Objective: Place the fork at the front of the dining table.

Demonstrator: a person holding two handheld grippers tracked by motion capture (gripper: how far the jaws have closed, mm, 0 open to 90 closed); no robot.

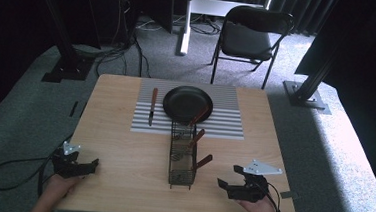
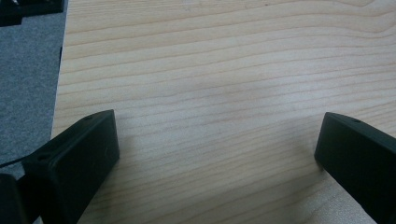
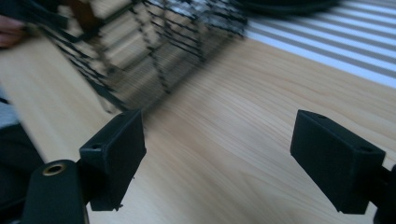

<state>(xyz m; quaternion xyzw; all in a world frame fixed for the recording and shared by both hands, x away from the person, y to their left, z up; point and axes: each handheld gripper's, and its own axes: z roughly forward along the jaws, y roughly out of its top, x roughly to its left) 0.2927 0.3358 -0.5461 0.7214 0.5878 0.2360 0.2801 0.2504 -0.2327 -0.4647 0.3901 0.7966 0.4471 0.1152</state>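
Wire caddy (image 1: 182, 158) stood mid-bench, near edge of striped mat (image 1: 225, 123), three brown-handled utensils (image 1: 197, 136) leaning out its right side. Left to right: left claw (image 1: 93, 164) rested low at bench (image 1: 120, 181) left edge, jaws released wide, empty. Knife (image 1: 152, 106) lay on mat left of black plate (image 1: 187, 103). Right claw (image 1: 222, 184) hovered right of caddy, jaws spread, holding nothing. Judged step: reach for utensil handle. Best approach: come from right, align jaws across handle, clear wire rim, clench on handle mid-length, lift straight.

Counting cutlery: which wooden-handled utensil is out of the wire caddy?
The knife lying flat on the striped mat, left of the black plate; the others stand in the caddy.
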